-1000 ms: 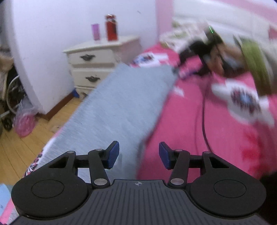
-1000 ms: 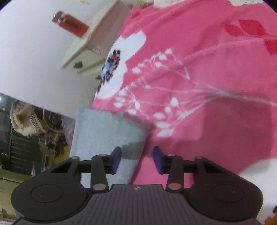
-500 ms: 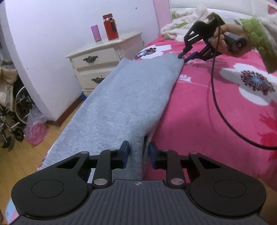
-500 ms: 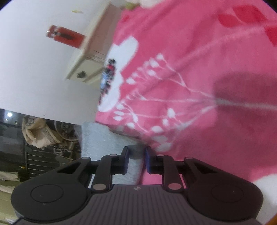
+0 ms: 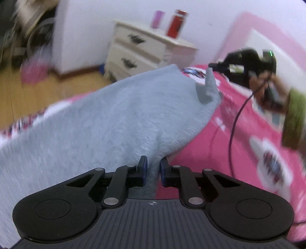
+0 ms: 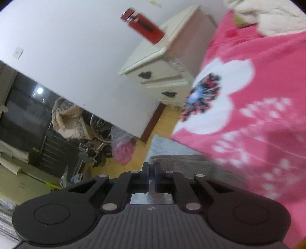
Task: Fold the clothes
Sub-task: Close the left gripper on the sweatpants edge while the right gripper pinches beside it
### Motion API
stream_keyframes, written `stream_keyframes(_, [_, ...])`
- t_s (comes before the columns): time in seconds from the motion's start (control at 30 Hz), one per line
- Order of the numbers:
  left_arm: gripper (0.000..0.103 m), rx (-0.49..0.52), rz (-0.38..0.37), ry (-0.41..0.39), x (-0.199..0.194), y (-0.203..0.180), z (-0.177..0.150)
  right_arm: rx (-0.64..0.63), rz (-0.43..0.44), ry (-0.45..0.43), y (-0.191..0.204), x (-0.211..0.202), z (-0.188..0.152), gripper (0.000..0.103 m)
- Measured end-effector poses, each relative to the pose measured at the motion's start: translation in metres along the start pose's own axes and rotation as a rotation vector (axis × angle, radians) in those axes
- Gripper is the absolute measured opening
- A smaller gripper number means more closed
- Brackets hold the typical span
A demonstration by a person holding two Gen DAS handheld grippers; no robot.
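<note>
Both claws have narrowed since a second ago, when they stood wide over the bed, and each now has cloth between its pads. Seen from the left wrist, the left claw (image 5: 152,172) is closing on a ridge of the grey fleece garment (image 5: 107,122), which rises between the two blue pads; the gap is narrow and the fabric fills it. The garment lies spread along the near edge of the bed (image 5: 239,138), over its pink flowered cover, and reaches away toward the far corner. There the right claw (image 5: 211,66), held in the person's right hand (image 5: 265,84), has a small peak of the same fabric pulled up off the cover, where half a second ago that corner lay flat. A black cable (image 5: 234,130) hangs from that hand across the cover, and a green sleeve (image 5: 294,118) covers the wrist.

From the right wrist, the right claw (image 6: 151,169) is pressed almost fully together on a thin edge of the grey fleece garment (image 6: 168,151), which runs out ahead of the pads beside the pink cover.

Beyond the bed stands a cream nightstand (image 5: 141,47) carrying a red bottle (image 5: 177,24) and a purple cup (image 5: 157,17). Much of the left view is blurred.
</note>
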State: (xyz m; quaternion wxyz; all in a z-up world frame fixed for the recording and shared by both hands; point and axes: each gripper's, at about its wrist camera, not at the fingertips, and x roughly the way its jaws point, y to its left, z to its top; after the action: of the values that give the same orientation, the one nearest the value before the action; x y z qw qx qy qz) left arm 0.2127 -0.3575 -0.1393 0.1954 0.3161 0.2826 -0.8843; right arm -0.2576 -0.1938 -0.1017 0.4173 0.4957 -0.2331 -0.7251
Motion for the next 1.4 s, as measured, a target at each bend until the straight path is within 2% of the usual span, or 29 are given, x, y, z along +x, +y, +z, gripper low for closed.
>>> stream_keyframes(0.1, [0.013, -0.12, -0.031, 0.014, 0.001, 0.013, 0.0, -0.009, -0.044, 0.037, 0.003, 0.02, 0.003, 0.008])
stream_keyframes(0.17, [0.013, -0.201, -0.053, 0.028, 0.003, 0.021, 0.001, 0.016, -0.064, 0.039, -0.003, 0.018, 0.004, 0.012])
stream_keyframes(0.27, [0.013, -0.307, -0.086, 0.043, 0.005, 0.032, 0.002, 0.011, -0.059, 0.007, -0.012, -0.011, -0.002, 0.012])
stream_keyframes(0.4, [0.013, -0.419, -0.113, 0.057, 0.006, 0.042, 0.001, -0.117, -0.142, 0.023, -0.014, -0.044, -0.018, 0.012])
stream_keyframes(0.57, [0.013, -0.526, -0.121, 0.06, 0.005, 0.052, 0.002, -0.313, -0.233, 0.112, -0.006, -0.033, -0.039, 0.012])
stream_keyframes(0.7, [0.013, -0.519, -0.103, 0.071, 0.006, 0.051, 0.003, -0.327, -0.275, 0.149, -0.014, -0.022, -0.046, 0.012])
stream_keyframes(0.83, [0.013, -0.413, -0.068, 0.093, 0.009, 0.04, 0.002, -0.295, -0.318, 0.114, -0.033, -0.037, -0.048, 0.012])
stream_keyframes(1.0, [0.015, -0.196, 0.004, 0.091, 0.011, 0.018, 0.001, -0.272, -0.329, 0.044, -0.046, -0.065, -0.046, 0.012])
stream_keyframes(1.17, [0.017, 0.062, 0.091, 0.08, 0.012, -0.01, -0.004, -0.067, -0.265, 0.016, -0.069, -0.073, -0.032, 0.013])
stream_keyframes(1.2, [0.018, 0.119, 0.108, 0.078, 0.013, -0.016, -0.006, -0.033, -0.259, 0.013, -0.073, -0.073, -0.031, 0.015])
stream_keyframes(1.27, [0.023, 0.218, 0.135, 0.075, 0.013, -0.026, -0.011, 0.048, -0.238, 0.014, -0.081, -0.073, -0.029, 0.033])
stream_keyframes(1.4, [0.026, 0.372, 0.182, 0.072, 0.015, -0.042, -0.021, 0.184, -0.161, 0.014, -0.09, -0.075, -0.028, 0.04])
